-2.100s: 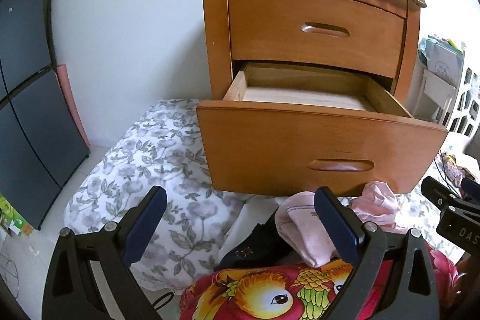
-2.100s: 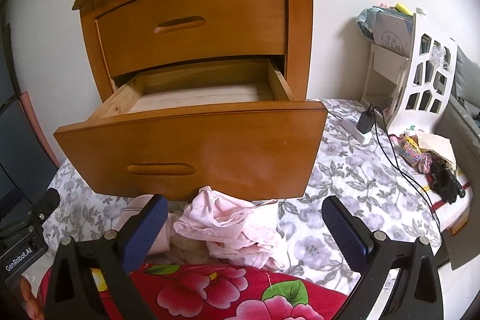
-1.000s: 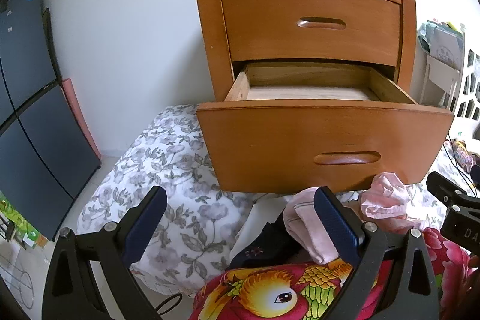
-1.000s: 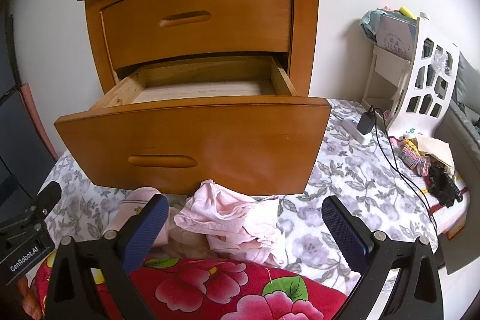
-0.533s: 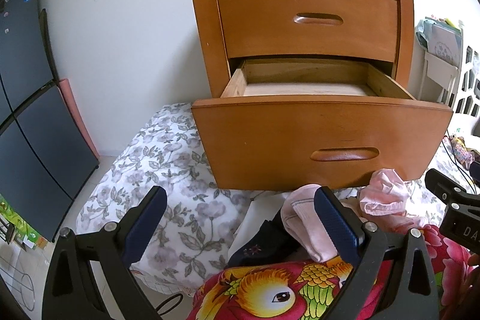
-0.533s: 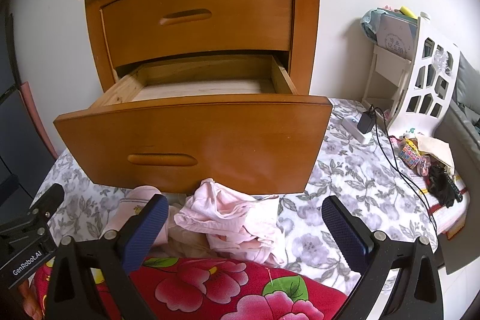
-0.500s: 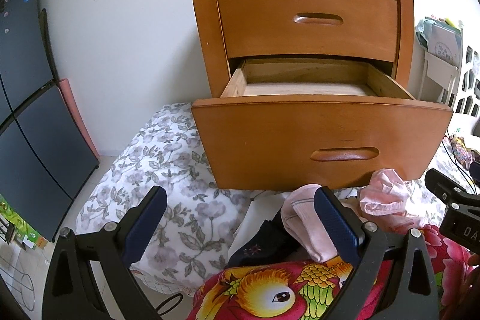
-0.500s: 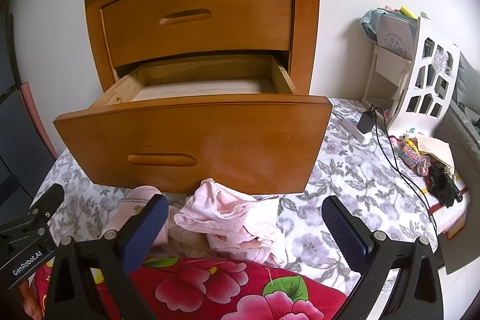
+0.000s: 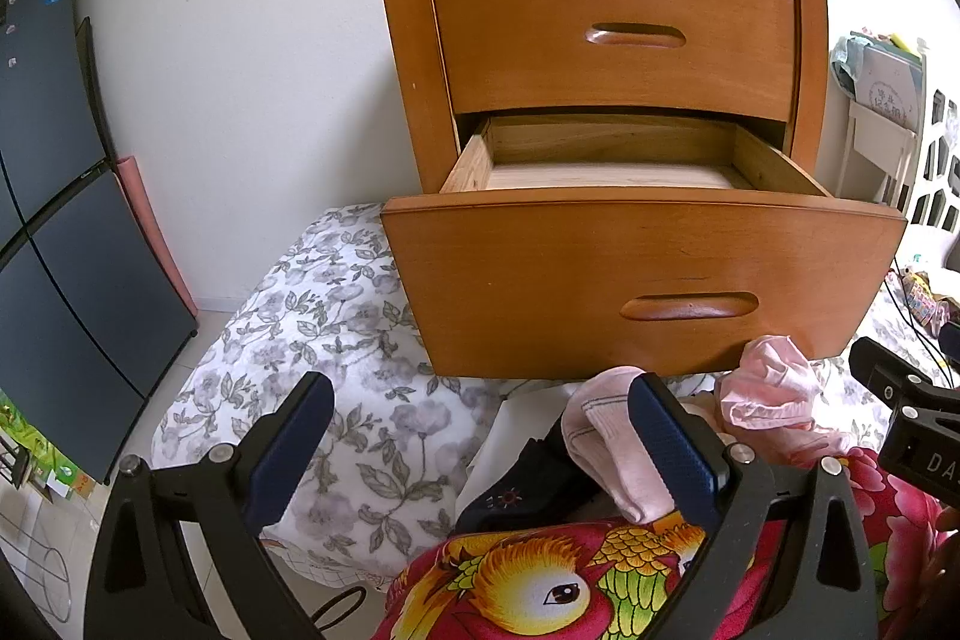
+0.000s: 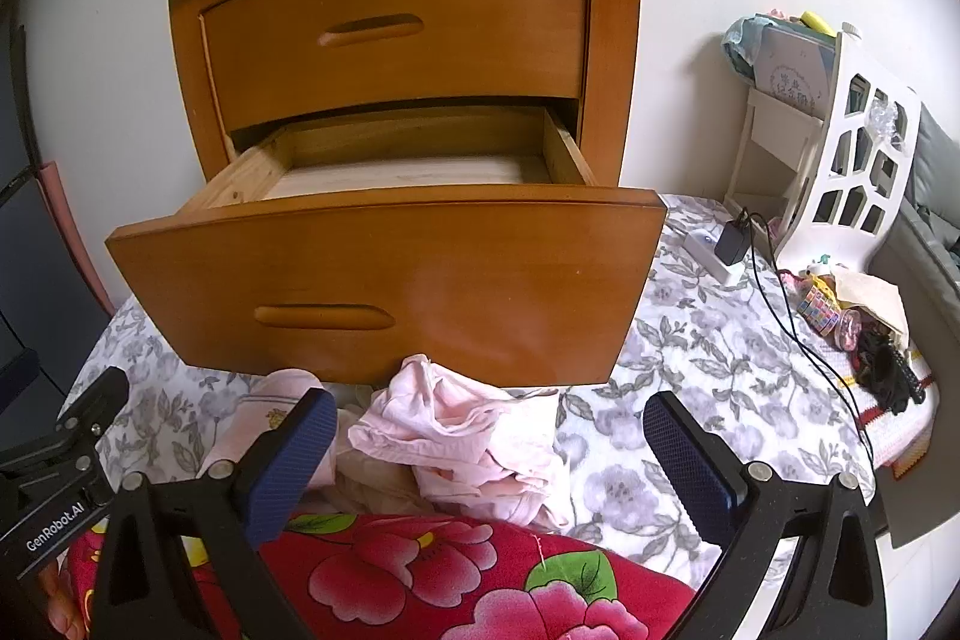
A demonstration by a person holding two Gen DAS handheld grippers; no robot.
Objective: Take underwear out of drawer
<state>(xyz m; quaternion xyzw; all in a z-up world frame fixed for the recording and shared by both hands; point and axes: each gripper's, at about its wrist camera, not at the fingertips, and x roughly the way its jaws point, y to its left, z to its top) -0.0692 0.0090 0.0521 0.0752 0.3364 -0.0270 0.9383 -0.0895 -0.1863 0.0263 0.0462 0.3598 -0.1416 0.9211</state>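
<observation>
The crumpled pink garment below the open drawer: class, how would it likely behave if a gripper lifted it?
The pink garment lies in soft folds, so it would probably droop limply. It looks thin, likely light. Other clothes touch it and might drag along.

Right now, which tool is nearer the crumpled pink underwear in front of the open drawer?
Right. The right tool frames the pink underwear between its fingers; the left tool sits off to its left.

I get bright, even daylight and sharp focus, soft shadow under the open drawer point(image 9: 642, 274), and heavy fisheye bending with dark corners.
</observation>
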